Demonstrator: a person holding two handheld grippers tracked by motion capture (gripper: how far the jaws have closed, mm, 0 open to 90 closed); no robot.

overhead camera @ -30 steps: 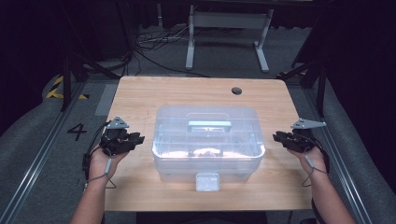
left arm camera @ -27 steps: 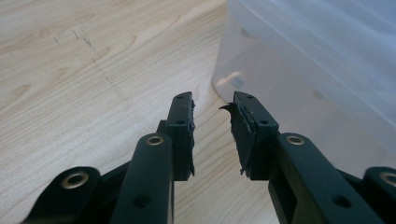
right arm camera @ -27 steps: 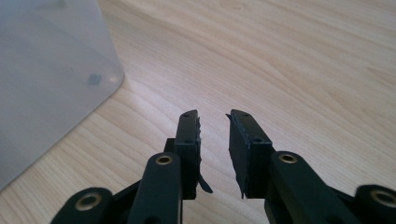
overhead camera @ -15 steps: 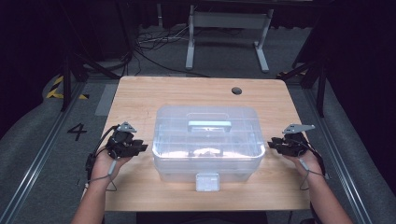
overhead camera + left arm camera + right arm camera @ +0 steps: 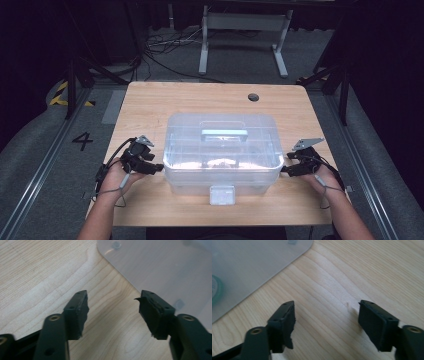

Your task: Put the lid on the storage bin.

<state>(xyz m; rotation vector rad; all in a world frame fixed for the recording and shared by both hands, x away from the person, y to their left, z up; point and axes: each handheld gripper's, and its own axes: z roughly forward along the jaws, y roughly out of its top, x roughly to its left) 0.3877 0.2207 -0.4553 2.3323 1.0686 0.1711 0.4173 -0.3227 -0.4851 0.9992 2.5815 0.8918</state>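
Both tongs close in on the box point(image 5: 223, 150) mid-table point(image 5: 150, 105): left tongs point(image 5: 159, 168) and right tongs point(image 5: 283, 171) gape empty at its ends. Clear, stiff plastic, probably light and slippery; grip under the lid rim at both ends.

High view: fixed above the near edge of the wooden table point(image 5: 165, 107), facing forward and down, far enough to take in the whole clear plastic box point(image 5: 223, 150) and floor beyond. Left gripper view: low, close, looking along own jaws at the box's left wall point(image 5: 160, 267). Right gripper view: same closeness, facing the box's right wall point(image 5: 249, 267). Shared throughout: box and tabletop beside it.
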